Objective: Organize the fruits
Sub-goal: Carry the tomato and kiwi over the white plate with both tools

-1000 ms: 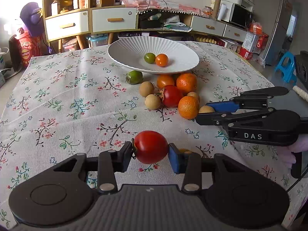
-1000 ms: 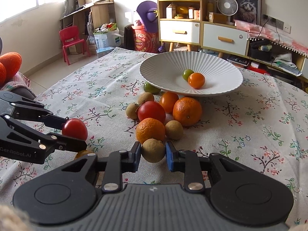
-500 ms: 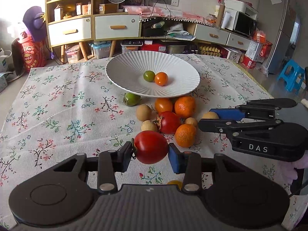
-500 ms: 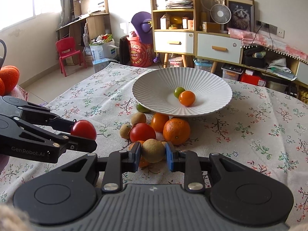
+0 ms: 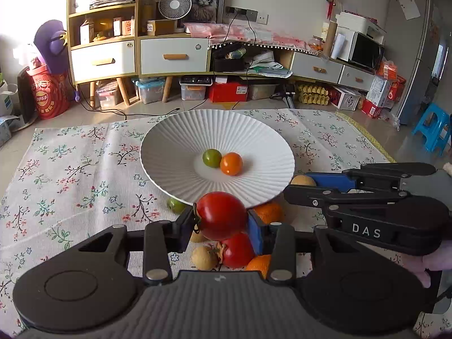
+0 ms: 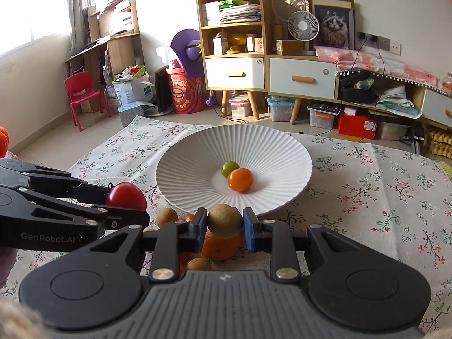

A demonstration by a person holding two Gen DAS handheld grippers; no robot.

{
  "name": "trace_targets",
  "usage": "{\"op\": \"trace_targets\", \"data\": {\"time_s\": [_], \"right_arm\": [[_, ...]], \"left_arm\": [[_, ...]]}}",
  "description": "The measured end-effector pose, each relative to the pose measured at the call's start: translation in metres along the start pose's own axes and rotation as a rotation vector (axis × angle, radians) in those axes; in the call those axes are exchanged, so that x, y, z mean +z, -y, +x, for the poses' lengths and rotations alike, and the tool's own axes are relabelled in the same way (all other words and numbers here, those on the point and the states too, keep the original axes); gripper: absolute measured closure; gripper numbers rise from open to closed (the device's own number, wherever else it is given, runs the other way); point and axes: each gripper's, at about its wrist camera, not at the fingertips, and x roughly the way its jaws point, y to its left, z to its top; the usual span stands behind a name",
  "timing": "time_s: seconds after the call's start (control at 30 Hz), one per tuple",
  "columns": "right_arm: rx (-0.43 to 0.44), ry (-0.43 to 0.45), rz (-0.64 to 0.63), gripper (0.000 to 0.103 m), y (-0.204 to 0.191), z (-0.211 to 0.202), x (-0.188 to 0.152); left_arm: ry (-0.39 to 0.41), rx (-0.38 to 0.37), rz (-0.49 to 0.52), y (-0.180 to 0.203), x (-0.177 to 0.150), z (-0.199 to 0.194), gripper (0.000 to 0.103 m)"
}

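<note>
Now both hands are carrying fruit toward the white ribbed plate (image 5: 175,152), and the plate is filling far more of each view than it was a second ago, when the loose pile sat well ahead of the fingers. The left gripper (image 5: 221,223) is pinching a red tomato (image 5: 221,215) between its pads, and the right gripper (image 6: 224,224) is pinching a brown longan-like fruit (image 6: 224,220) (its exact kind is hard to tell). Each grip is looking the same as it did a second ago, with no slip showing. In the plate a green tomato (image 5: 212,157) and an orange tomato (image 5: 231,163) are lying touching each other near the centre. The rest of the pile is now sitting beneath and behind the fingers on the flower-print surface (image 5: 70,175): another red tomato (image 5: 236,250), an orange (image 6: 221,247), more brown fruits (image 5: 204,257) and a green fruit (image 5: 175,205) tucked against the plate's near rim. Judging from this, the pickup is finished and the carry is nearly over; both fruits are hanging at about the near rim rather than over the bowl's hollow. The next step probably calls for going a little further forward before letting go, and round fruit may roll on the sloping ribs and knock the two already there.
</note>
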Motion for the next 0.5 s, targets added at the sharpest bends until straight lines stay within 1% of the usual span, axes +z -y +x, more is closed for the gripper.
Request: {"op": "trace_targets", "data": {"time_s": [0.17,0.33,0.5], "right_arm": [[0.001,-0.02,0.034,0.078,0.018,0.016,0.008],[0.001,-0.042,0.089,0.078,0.03,0.033,0.014],[-0.016,-0.042,0.098,0.078,0.035,0.047,0.018]], "left_arm": [[0.002,-0.006,-0.007,0.002,0.009,0.015,0.068],[-0.012,0.019,0.009,0.0,0.015,0.036,0.068],[-0.031,0.034,0.009,-0.001,0.023,0.061,0.068]]}}
